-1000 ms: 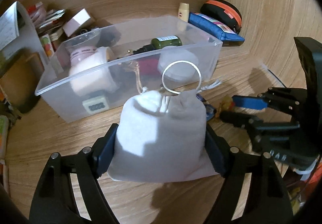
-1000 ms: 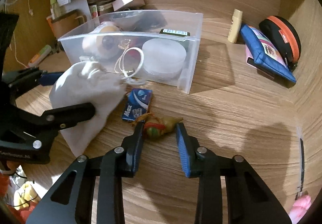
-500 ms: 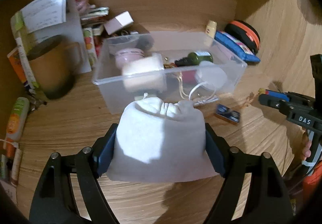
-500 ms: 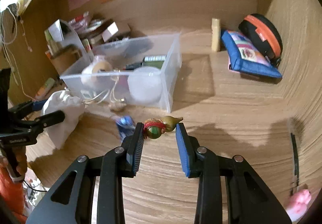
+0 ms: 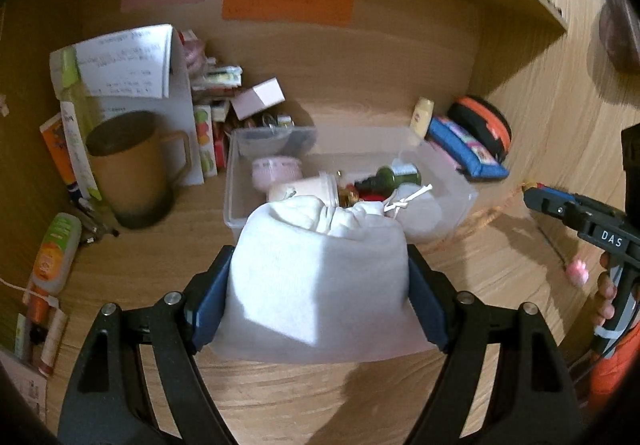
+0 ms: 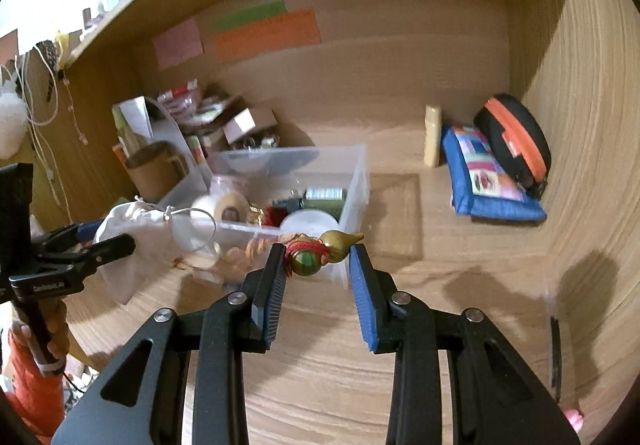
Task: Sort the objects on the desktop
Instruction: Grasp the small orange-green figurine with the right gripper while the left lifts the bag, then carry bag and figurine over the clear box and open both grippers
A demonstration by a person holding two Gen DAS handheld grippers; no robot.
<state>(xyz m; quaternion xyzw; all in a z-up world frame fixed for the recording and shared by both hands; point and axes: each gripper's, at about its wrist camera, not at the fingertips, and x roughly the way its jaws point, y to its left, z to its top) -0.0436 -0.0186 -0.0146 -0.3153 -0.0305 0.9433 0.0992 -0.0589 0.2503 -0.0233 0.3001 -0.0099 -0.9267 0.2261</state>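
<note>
Left gripper (image 5: pixel 320 297): jaws clamped on a white pouch (image 5: pixel 320 277), above the worktop (image 5: pixel 152 257), near side of the clear bin (image 5: pixel 460 201).
Right gripper (image 6: pixel 318 285): jaws narrow, gripping a gourd charm (image 6: pixel 320 251) near the bin's right corner.

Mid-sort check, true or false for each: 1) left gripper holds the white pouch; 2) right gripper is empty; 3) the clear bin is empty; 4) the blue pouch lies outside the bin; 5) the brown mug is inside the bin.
1) True: the left gripper is clamped on the white pouch.
2) False: the right gripper grips a small gourd charm.
3) False: the clear bin holds a green bottle, a tape roll and more.
4) True: the blue pouch lies on the desk beside it.
5) False: the brown mug stands outside the bin.
</note>
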